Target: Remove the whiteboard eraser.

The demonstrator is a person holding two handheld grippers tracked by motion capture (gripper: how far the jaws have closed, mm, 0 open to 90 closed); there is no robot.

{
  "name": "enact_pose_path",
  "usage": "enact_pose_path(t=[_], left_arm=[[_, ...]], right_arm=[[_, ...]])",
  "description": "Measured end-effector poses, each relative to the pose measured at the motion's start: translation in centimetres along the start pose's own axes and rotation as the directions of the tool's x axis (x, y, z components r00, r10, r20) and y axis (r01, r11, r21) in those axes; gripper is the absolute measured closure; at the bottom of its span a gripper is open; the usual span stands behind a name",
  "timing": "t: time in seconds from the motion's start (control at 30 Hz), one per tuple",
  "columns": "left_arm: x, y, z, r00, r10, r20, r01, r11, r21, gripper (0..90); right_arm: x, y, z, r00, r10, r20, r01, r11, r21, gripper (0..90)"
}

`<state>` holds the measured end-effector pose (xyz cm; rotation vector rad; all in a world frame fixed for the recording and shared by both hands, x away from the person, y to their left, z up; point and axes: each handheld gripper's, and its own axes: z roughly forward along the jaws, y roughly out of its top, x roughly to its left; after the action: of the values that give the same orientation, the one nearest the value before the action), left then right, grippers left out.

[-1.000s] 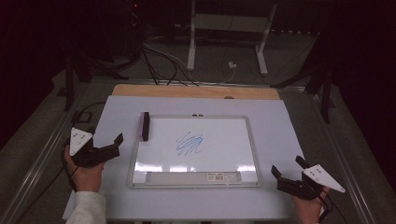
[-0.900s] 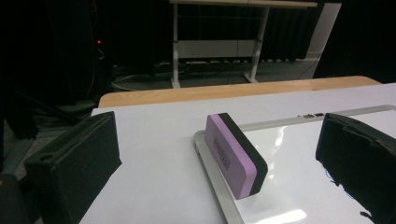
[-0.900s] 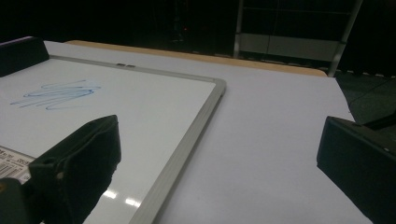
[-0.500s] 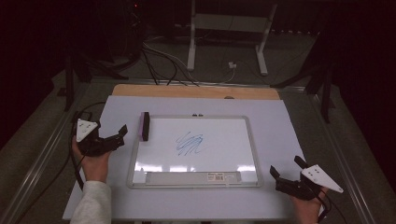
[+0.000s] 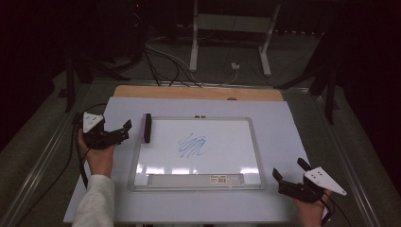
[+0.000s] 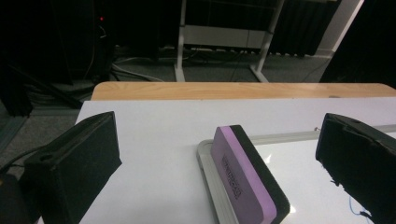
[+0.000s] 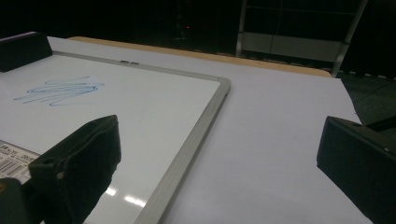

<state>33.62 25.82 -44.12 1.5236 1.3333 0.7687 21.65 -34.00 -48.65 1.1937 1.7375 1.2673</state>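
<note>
A framed whiteboard (image 5: pixel 222 158) lies in the middle of the white table top, with a blue scribble (image 5: pixel 193 145) on it. A purple-and-black eraser (image 5: pixel 146 127) stands on the board's left frame. My left gripper (image 5: pixel 126 131) is open just left of the eraser, apart from it. In the left gripper view the eraser (image 6: pixel 247 179) stands ahead between the wide jaws of that gripper (image 6: pixel 219 135). My right gripper (image 5: pixel 287 169) is open near the board's bottom right corner, holding nothing. In the right gripper view, its jaws (image 7: pixel 219 135) flank the board's frame (image 7: pixel 187 142), with the scribble (image 7: pixel 60 91) far left.
A white sheet (image 5: pixel 283 127) covers the table, and a wooden strip (image 5: pixel 198 92) shows along its far edge. A barcode label (image 5: pixel 226 179) sits on the board's bottom tray. Cables (image 5: pixel 161 59) and stand legs (image 5: pixel 227 42) lie on the floor beyond.
My left gripper has moved forward and to the right, up beside the eraser. The right gripper has barely shifted.
</note>
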Motion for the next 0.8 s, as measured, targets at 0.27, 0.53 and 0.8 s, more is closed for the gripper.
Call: enact_pose_path(t=[0.27, 0.53, 0.8], left_arm=[[-0.1, 0.3, 1.5, 0.9999, 0.004, 0.016, -0.004, 0.9999, 0.013, 0.5], [-0.6, 0.3, 2.9, 0.9999, 0.001, 0.016, -0.001, 0.9997, 0.026, 0.5], [-0.7, -0.2, 4.2, 0.9999, -0.010, 0.008, 0.010, 0.9978, 0.066, 0.5]], right_arm=[[0.0, 0.0, 0.0, 1.0000, -0.003, -0.003, 0.003, 1.000, 0.001, 0.0], [0.1, 0.0, 0.1, 1.0000, -0.003, -0.007, 0.003, 1.000, 0.006, 0.0], [0.0, 0.0, 0.1, 1.0000, -0.003, -0.010, 0.003, 1.000, 0.009, 0.0]])
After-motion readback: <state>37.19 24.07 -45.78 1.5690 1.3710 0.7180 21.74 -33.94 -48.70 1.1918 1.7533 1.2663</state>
